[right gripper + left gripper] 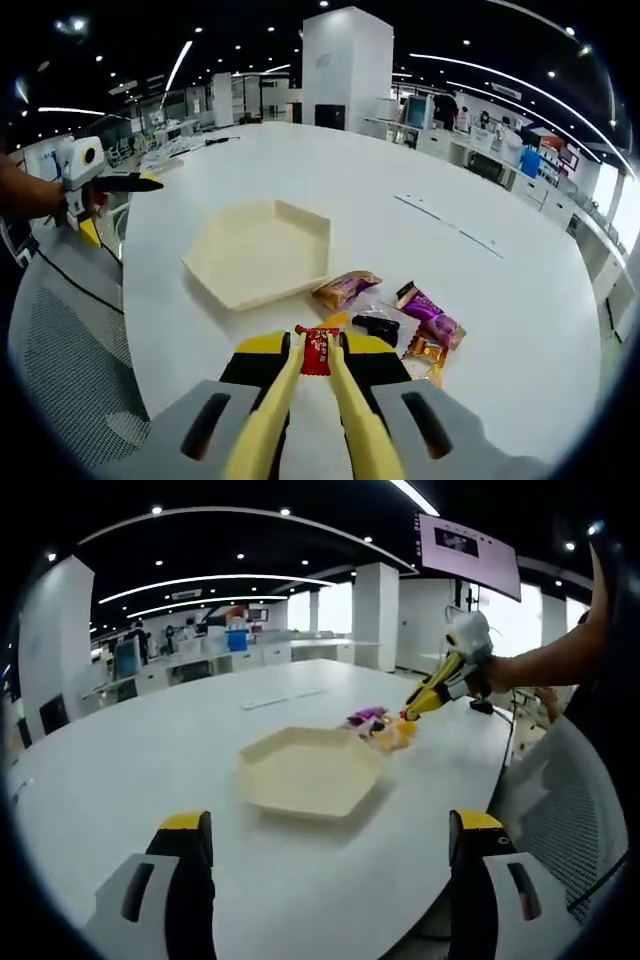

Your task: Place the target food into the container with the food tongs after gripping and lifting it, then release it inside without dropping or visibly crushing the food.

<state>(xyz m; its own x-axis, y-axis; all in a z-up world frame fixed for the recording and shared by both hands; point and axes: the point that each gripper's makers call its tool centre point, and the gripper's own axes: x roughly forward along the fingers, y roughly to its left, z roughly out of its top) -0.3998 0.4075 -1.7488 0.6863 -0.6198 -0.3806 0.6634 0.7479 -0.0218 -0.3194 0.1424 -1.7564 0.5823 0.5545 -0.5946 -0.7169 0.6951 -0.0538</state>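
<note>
Tongs in right gripper pinch a red snack packet above the bench, beside the tray. Left gripper hovers, jaws wide apart, empty.

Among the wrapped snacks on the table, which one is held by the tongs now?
The red-wrapped snack: it sits pinched between the yellow tongs of the right gripper, while the brown, black and purple ones lie loose on the table.

One hexagonal cream tray is seen on the white table. Five wrapped snacks are counted: one red packet held in yellow tongs, four lying loose.
</note>
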